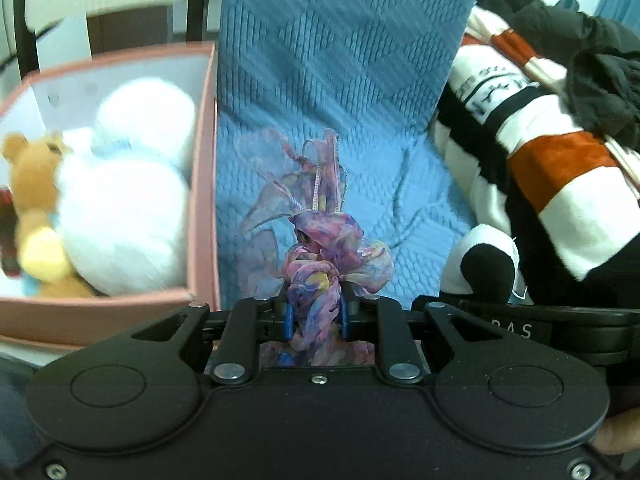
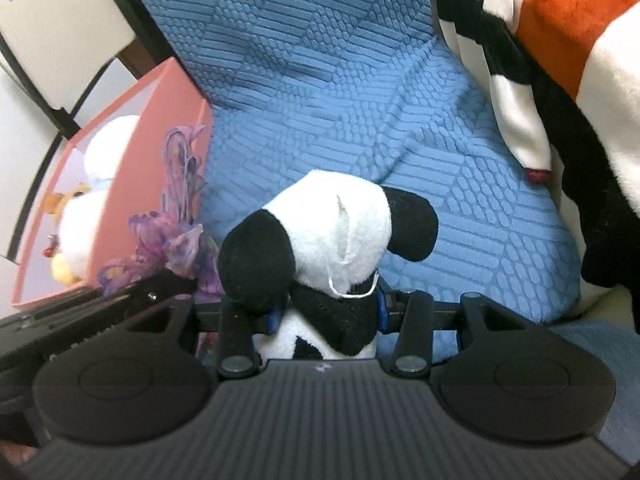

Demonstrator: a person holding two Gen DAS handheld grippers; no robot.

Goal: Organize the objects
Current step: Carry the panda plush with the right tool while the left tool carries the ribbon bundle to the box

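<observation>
Blue cover (image 1: 340,80), tools (image 1: 314,316) (image 2: 326,312) clamping scarf (image 1: 320,264), panda (image 2: 332,240)

Blue quilted seat cover (image 1: 340,80), pink box (image 1: 204,168) left, striped blanket (image 1: 560,168) right

pink box (image 1: 202,168) blurred (cut off left), striped blanket (image 1: 560,168) cropped right

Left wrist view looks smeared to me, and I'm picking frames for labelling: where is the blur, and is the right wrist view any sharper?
Left wrist view: the pink storage box and white plush toy inside it are motion-smeared, while the purple floral scarf stays fairly crisp. Right wrist view: sharper overall, the black-and-white plush panda reads clearly; fisheye bending curves the edges of both.
</observation>
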